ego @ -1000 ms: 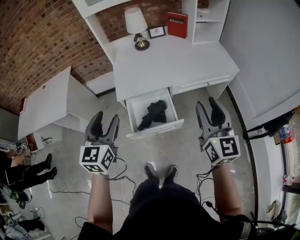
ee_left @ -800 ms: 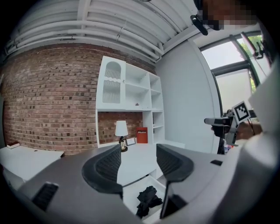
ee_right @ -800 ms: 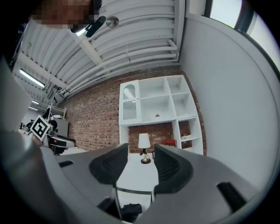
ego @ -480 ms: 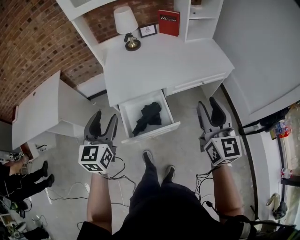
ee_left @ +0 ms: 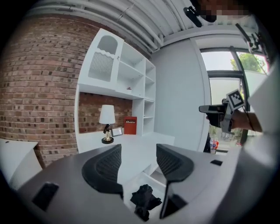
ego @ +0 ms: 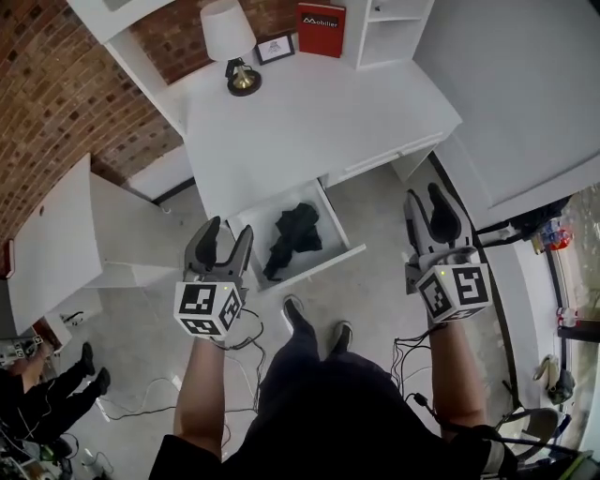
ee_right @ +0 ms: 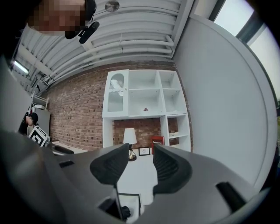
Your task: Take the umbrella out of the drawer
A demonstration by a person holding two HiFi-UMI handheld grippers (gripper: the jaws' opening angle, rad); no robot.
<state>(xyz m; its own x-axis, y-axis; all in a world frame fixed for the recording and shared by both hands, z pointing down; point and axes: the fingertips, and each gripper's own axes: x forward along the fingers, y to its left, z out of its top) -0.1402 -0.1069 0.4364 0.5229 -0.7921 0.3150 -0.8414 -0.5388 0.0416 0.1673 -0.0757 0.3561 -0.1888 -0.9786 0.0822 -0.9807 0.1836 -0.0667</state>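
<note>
Left tongs: jaws apart at the same width as a second ago, with nothing between the pads. They have come forward and down, and now hang just beside the left front corner of the open white drawer.
Right tongs: jaws apart and empty, though they have just been closing a little. They are held roughly level, out to the right of the drawer and well apart from it.
Black folded umbrella: lies bunched inside the drawer, untouched. In the left gripper view the umbrella sits low in the gap between the jaws, yet some way ahead of the pads.
Drawer: already pulled out from under the white bench, so no opening step is left.
Bench top: a white table lamp, a small picture frame and a red book stand at the back, away from the drawer.
Change: the bench has slid up and to the left in the head view, and the person's shoes now stand close to the drawer front. The person has stepped in.
Meaning: the approach looks nearly done. The left pair seems the likelier to make the grab, being nearer and tipped down toward the drawer.
Next move: probably lowering into the drawer and closing on the bundle.
Risk: the soft, loose fabric may slip from the pads or catch on the drawer wall as it is lifted.
</note>
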